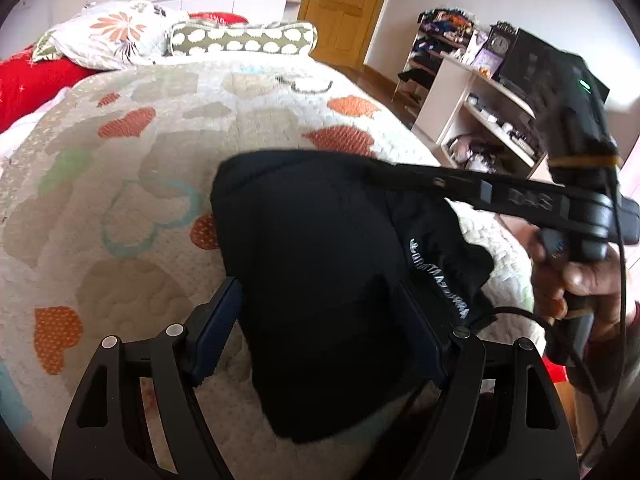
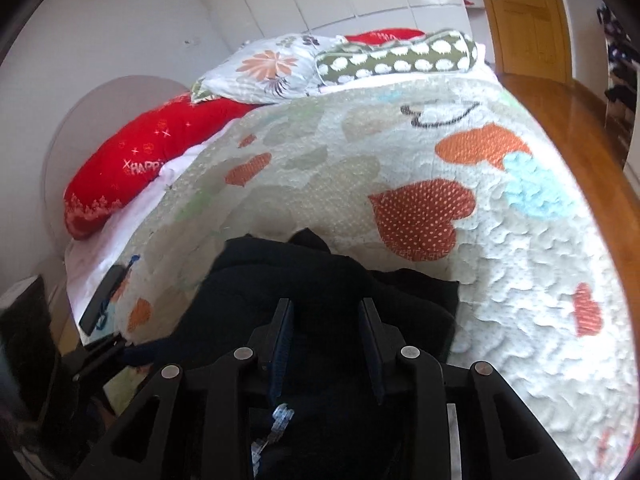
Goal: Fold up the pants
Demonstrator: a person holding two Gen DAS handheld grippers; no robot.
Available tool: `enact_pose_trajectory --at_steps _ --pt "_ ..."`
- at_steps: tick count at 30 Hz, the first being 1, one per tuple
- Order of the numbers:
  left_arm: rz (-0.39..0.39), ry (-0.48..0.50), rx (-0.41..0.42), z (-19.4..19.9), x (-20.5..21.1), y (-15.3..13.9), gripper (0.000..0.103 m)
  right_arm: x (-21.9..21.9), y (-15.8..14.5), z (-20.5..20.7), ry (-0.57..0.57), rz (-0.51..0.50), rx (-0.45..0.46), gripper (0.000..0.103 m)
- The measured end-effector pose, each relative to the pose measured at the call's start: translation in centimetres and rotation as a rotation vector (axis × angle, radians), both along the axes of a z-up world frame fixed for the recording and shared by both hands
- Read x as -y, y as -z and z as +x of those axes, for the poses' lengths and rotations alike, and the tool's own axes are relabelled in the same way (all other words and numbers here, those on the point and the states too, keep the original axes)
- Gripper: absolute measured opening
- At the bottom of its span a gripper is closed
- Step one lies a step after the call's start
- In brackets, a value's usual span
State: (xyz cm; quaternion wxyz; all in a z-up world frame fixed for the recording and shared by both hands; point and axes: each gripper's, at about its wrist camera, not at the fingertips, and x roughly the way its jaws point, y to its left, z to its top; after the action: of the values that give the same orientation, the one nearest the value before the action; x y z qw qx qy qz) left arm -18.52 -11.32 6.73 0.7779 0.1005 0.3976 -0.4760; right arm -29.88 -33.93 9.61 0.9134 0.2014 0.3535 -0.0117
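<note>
Folded black pants (image 1: 320, 280) lie on the heart-patterned quilt (image 1: 140, 200), with a strip of white lettering (image 1: 436, 280) on their right side. My left gripper (image 1: 324, 328) stands wide open astride the bundle, one pad at each side edge of the cloth. Held by a hand (image 1: 580, 276), my right gripper (image 1: 374, 166) comes in from the right over the pants' far edge. In the right wrist view its narrow jaws (image 2: 328, 320) have black fabric of the pants (image 2: 320, 276) filling the gap between them.
A floral pillow (image 2: 264, 68), a dotted green bolster (image 2: 400, 60) and a red cushion (image 2: 152, 160) lie along the bed's far side. A black flat object (image 2: 100, 300) rests at the bed's left edge. Open shelves (image 1: 480, 112), a wooden door (image 1: 344, 4) and wood floor (image 2: 580, 128) lie to the right.
</note>
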Motion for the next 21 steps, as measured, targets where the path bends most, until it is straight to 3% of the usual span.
enact_pose_trajectory --at_steps 4,9,13,21 --pt "0.001 -0.026 0.007 -0.1 -0.7 -0.1 0.078 -2.0 -1.2 -2.8 -0.053 -0.048 0.025 0.032" --pt "0.032 -0.030 -0.014 -0.4 -0.3 1.5 0.078 -4.3 1.9 -4.8 -0.088 -0.130 -0.074 0.032" --pt "0.048 -0.034 -0.003 -0.8 0.2 1.4 0.078 -4.4 2.9 -6.1 -0.042 -0.159 -0.053 0.032" --pt "0.048 -0.055 0.100 -1.6 -0.1 -0.8 0.078 -4.3 0.4 -7.3 0.063 -0.183 -0.030 0.033"
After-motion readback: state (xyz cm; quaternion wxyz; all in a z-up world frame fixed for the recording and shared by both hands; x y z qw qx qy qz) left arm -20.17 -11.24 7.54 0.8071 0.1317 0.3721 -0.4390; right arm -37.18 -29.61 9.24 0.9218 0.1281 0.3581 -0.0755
